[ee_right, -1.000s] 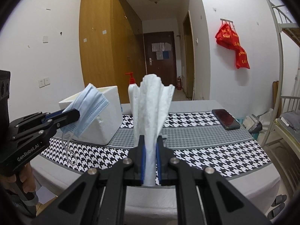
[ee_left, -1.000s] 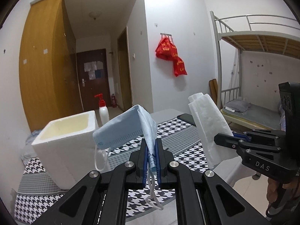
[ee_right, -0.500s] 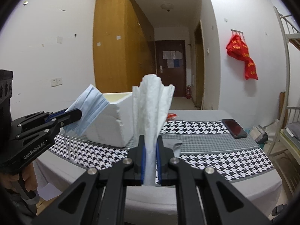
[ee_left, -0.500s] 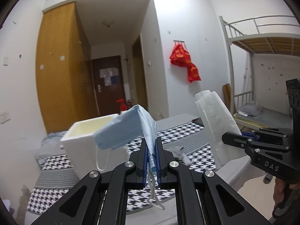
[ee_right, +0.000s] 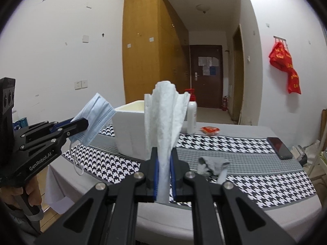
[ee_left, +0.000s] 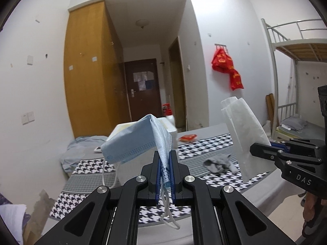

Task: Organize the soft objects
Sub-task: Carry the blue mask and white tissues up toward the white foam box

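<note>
Two grippers each held a soft thing above the table's near edge.

The left gripper [ee_left: 165,173] was squeezed tight on a blue face mask [ee_left: 134,140], its strings hanging down. A white foam box [ee_right: 130,130] sat on the checked table [ee_right: 255,185] toward the far left corner. The right gripper [ee_right: 163,175] was squeezed tight on a white tissue [ee_right: 163,122] standing up. A gray sock [ee_right: 214,164] lay near the table's middle.
</note>
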`<state>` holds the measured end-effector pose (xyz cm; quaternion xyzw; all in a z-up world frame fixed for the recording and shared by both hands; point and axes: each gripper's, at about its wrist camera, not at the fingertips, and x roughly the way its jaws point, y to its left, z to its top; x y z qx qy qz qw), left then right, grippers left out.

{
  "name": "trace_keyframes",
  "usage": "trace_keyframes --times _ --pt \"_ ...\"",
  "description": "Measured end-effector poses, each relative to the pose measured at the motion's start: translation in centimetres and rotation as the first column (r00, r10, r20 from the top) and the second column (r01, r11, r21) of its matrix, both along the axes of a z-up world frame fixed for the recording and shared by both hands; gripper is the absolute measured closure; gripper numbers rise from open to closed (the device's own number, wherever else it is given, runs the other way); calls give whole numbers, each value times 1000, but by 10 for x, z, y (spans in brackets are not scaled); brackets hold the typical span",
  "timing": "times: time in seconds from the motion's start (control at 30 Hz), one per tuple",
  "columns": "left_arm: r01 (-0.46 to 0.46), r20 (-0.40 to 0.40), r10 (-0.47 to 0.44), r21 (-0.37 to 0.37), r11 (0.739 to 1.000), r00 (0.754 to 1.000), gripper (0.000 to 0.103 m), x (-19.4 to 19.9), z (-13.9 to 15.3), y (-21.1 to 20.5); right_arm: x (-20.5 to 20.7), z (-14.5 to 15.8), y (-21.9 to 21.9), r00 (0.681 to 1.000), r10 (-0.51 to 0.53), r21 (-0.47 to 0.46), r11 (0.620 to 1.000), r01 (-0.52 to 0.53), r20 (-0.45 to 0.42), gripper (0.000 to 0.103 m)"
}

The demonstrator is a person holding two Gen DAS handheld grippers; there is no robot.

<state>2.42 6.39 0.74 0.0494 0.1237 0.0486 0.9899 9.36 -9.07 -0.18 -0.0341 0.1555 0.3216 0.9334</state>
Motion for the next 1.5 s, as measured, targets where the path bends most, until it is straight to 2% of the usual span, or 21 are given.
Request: trace_keyframes --times 0.4,0.8,1.1,1.5 --pt "-79 -10 79 -20 997 997 95 0 -5 21 10 -6 23 998 47 -13 999 -48 -31 90" --pt "-90 -10 90 -33 995 996 95 4 -4 30 19 0 34 998 61 -29 998 -62 -35 90" --pt "-91 -2 91 -40 995 996 95 18 6 38 34 13 44 998 61 -56 997 -62 -26 90" --pt "-102 17 103 -47 994 995 95 49 34 51 60 29 54 996 86 -44 995 -87 -18 90"
